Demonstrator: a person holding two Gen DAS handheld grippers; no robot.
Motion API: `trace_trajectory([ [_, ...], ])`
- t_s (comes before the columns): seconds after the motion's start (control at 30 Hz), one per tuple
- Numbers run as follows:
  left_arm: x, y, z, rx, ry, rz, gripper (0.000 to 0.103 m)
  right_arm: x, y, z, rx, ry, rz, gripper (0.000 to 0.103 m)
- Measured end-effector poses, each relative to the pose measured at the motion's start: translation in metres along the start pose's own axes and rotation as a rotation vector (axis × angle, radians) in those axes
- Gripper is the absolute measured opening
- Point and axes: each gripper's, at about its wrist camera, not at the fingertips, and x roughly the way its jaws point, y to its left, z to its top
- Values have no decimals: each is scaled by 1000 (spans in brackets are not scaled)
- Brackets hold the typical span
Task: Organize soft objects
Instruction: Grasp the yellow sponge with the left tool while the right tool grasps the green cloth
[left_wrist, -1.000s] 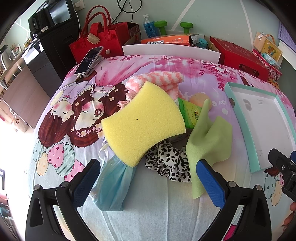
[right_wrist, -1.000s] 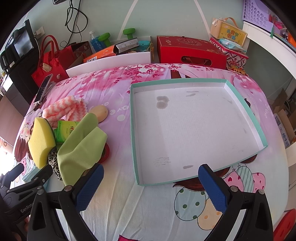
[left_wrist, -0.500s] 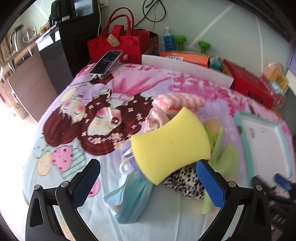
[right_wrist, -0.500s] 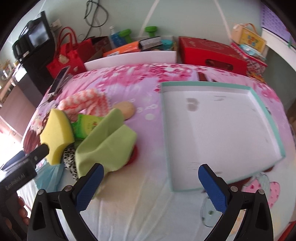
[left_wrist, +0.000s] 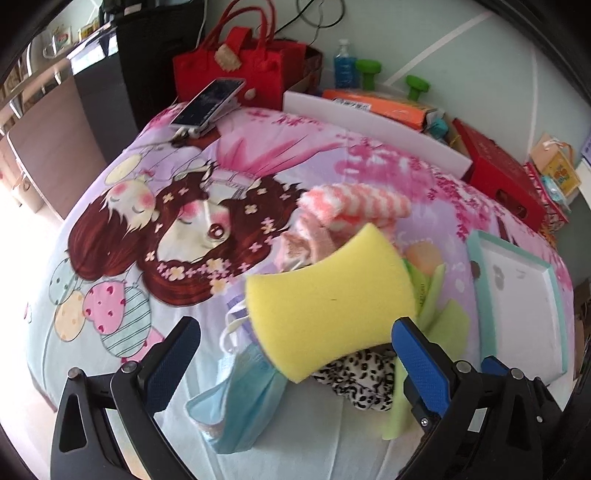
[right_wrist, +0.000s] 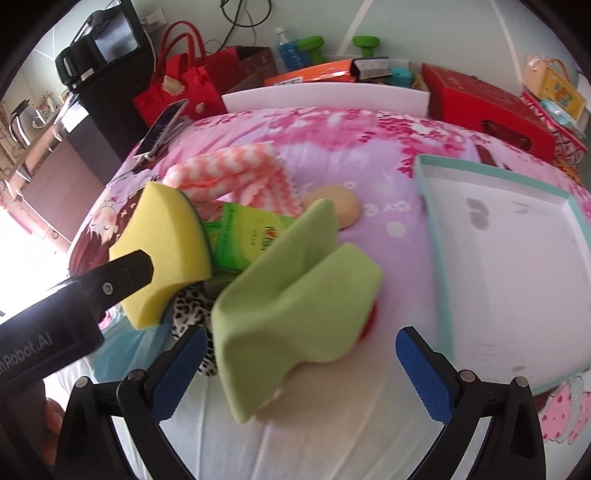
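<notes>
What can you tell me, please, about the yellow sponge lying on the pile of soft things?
The yellow foam sponge is a thick block with pinched-in sides and a thin dark green scouring layer on one face, seen in the right wrist view. It looks dry and uncrushed. It lies tilted atop the pile, resting over the leopard-print fabric and light blue face mask, beside the green packet. The left gripper, jaws open, is near it, not gripping.

Left wrist view: low, close, facing the yellow sponge (left_wrist: 328, 299) from its near-left. Right wrist view: low, close, from the sponge's (right_wrist: 166, 251) right, facing the green cloth (right_wrist: 295, 306). Both views share the sponge pile.
</notes>
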Motion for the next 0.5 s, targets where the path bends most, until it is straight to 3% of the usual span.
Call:
trace_trajectory([
  [0.23, 1, 18, 11, -46, 29, 51, 103, 19, 7, 6, -9, 40, 1, 103],
  [0.5, 1, 12, 8, -94, 40, -51, 103, 24, 6, 6, -11, 30, -9, 100],
])
